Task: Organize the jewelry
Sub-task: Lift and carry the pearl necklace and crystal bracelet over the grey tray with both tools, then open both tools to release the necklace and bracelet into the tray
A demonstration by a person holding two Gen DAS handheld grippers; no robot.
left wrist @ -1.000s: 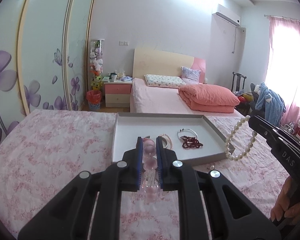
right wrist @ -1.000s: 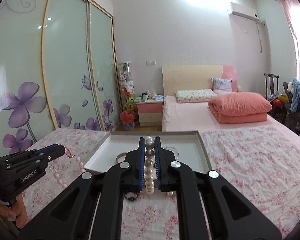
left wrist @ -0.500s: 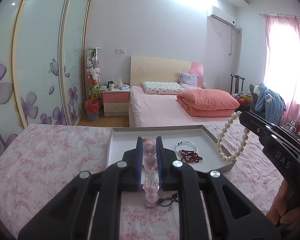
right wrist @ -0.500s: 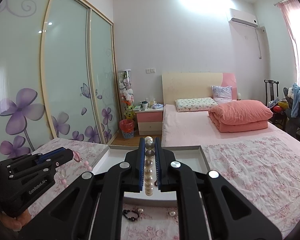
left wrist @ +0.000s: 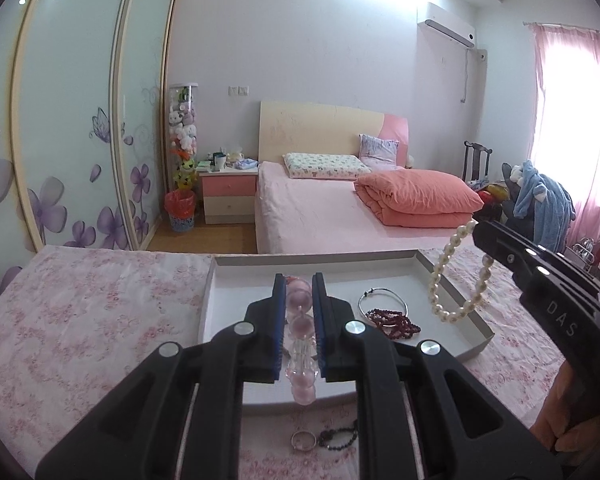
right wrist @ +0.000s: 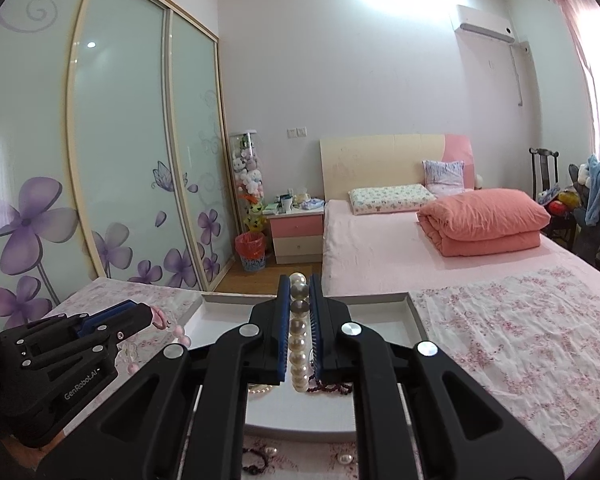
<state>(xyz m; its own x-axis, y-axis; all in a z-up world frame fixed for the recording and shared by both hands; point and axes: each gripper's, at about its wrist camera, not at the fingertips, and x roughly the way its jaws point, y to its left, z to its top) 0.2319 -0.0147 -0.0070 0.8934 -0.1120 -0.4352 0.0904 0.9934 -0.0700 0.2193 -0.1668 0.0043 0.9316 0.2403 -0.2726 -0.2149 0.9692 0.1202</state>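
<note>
My left gripper (left wrist: 299, 285) is shut on a pink bead bracelet (left wrist: 300, 326) that hangs down between its blue pads, above the near part of the white tray (left wrist: 476, 330). My right gripper (right wrist: 299, 284) is shut on a white pearl bracelet (right wrist: 299, 354); from the left wrist view that pearl bracelet (left wrist: 448, 284) dangles as a loop over the tray's right rim. Inside the tray lie a silver bangle (left wrist: 383, 298) and a dark red bead bracelet (left wrist: 394, 320). In the right wrist view the left gripper (right wrist: 152, 316) shows at lower left beside the tray (right wrist: 414, 312).
A silver ring (left wrist: 303, 440) and a dark bead bracelet (left wrist: 340, 436) lie on the pink floral cloth (left wrist: 80, 320) in front of the tray. Loose pearls (right wrist: 346, 458) lie on the cloth too. A bed, nightstand and wardrobe stand beyond. A person's hand (left wrist: 556, 416) holds the right gripper.
Both grippers have drawn back toward me with their bracelets still gripped. The tray now sits farther out, and a ring and dark bracelet on the cloth have come into view below.
</note>
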